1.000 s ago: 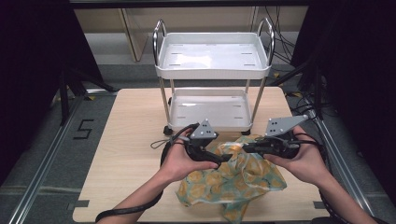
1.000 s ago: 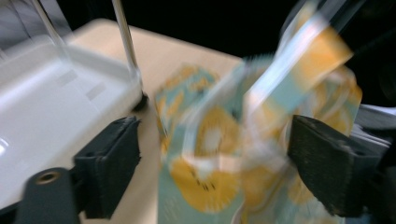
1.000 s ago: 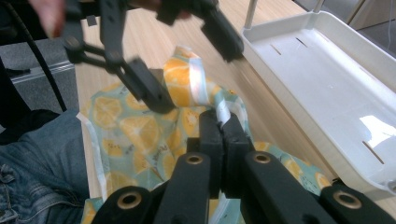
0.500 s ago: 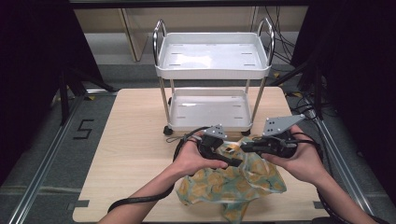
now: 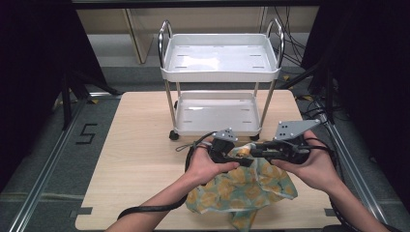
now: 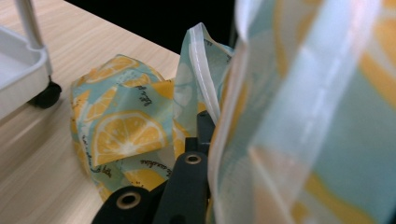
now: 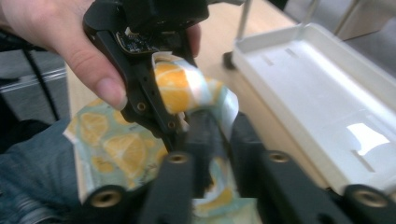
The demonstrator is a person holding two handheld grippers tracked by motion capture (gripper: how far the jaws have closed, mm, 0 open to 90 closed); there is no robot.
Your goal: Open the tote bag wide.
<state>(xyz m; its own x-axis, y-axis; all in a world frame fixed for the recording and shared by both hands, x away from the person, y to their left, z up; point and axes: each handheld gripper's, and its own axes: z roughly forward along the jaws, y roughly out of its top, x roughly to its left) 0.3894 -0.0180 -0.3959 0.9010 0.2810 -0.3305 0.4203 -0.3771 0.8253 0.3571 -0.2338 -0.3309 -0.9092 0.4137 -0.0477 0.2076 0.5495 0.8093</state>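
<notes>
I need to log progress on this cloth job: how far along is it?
Done: the lemon-print cloth is lifted at one edge, the rest bunched on the table. In hand: the left gripper has just closed on the hem; the right gripper meets it there, its jaws just easing open. Left: handling not finished; the white cart holds nothing.

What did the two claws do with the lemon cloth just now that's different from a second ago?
The left claw slid right toward the right claw, and its jaws have just closed on the lemon cloth's edge. The right claw's jaws have just opened a little, with cloth between them. The white cart and table stayed put.
</notes>
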